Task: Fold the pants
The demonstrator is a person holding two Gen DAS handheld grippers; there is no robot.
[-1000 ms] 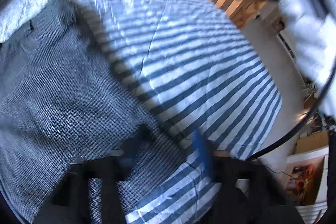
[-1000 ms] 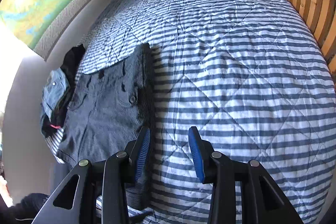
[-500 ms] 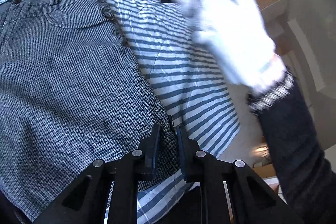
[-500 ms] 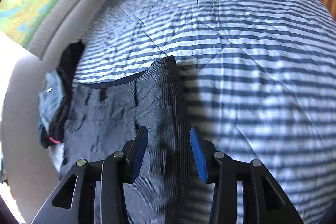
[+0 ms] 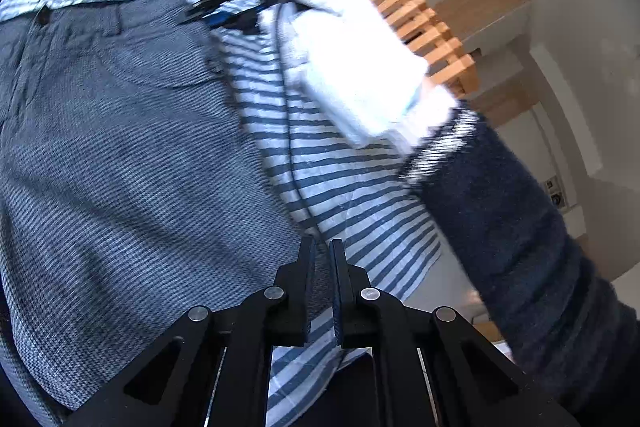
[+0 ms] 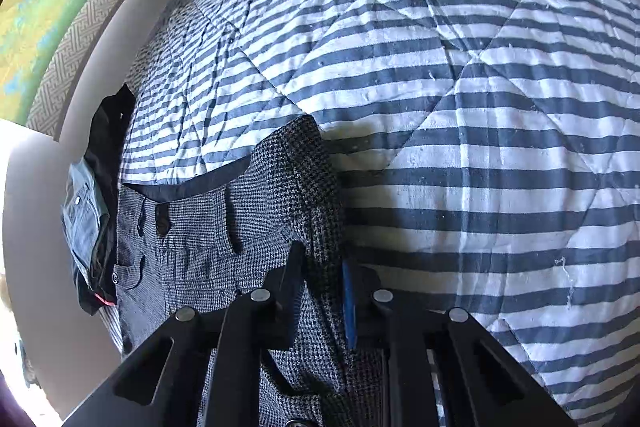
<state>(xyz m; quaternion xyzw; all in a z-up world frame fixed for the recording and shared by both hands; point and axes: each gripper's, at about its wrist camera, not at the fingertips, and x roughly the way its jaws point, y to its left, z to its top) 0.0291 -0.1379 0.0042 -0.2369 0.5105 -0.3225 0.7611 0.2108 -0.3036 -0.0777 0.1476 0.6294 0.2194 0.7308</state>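
Newly closed hand-held grippers (image 5: 320,259) on pants (image 5: 120,167)

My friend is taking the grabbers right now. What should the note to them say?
Left gripper: jaws have just been closing, now pinching the pants at their near right edge.
Right gripper: jaws have just been closing, now clamped on the pants' right edge close to the waistband.
Pants lie flat on the striped quilt; other clothes are piled at the bed's left edge.
Done: both edges gripped.
Left: probably lift that side and fold it across.
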